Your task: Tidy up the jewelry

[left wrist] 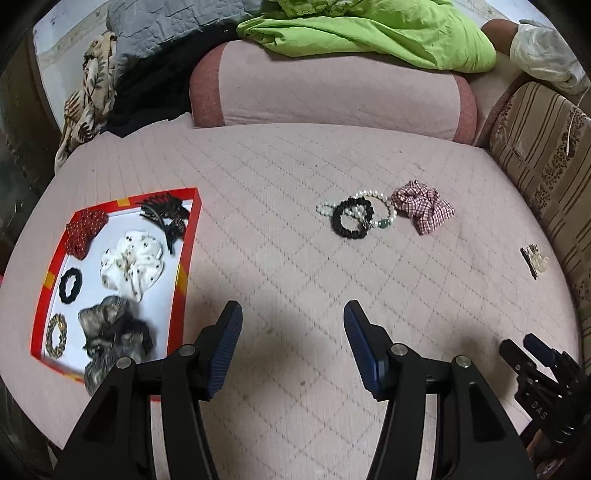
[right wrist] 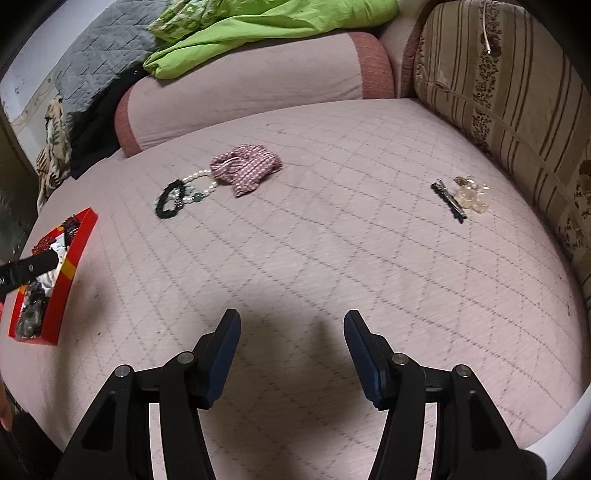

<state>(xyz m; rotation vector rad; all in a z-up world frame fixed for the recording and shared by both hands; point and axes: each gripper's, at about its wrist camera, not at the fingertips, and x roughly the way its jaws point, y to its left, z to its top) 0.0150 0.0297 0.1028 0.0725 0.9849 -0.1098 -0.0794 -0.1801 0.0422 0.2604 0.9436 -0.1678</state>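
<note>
So the red tray (left wrist: 190, 236) was the anchor for everything, sitting on the pink quilted mattress (left wrist: 280, 258) at the far left. The left gripper (left wrist: 292, 314) hung low over the bare quilt just right of the tray's near corner, tilted forward and down, jaws spread wide with nothing between the blue pads (left wrist: 227, 347). The right gripper (right wrist: 291, 321) was further right of the tray again, same forward-leaning pose, also gaping and empty, casting a big shadow on the quilt beneath it. Inside the tray there was a white spotted scrunchie (left wrist: 133, 264) in the middle, a red dotted one (left wrist: 83, 230) at the far left corner, a dark claw clip (left wrist: 166, 216) at the far right corner, a small black hair tie (left wrist: 70, 284) on the left side, a gold-brown one (left wrist: 56, 335) near the front, and a grey-black scrunchie (left wrist: 114, 336) beside that. Still out on the mattress, well to the right of the tray: a black scrunchie (left wrist: 351, 218) lying tangled with a pearl bracelet (left wrist: 384, 212), and a pink plaid scrunchie (left wrist: 423, 208) touching the bracelet's far side. Way further right, close to the striped cushion (right wrist: 517, 96), lay a dark hair clip (right wrist: 448, 201) next to a clear translucent piece (right wrist: 472, 194), couldn't tell if they were joined. A pink bolster (left wrist: 332, 99) and a green sheet (left wrist: 369, 33) sat behind it all.
</note>
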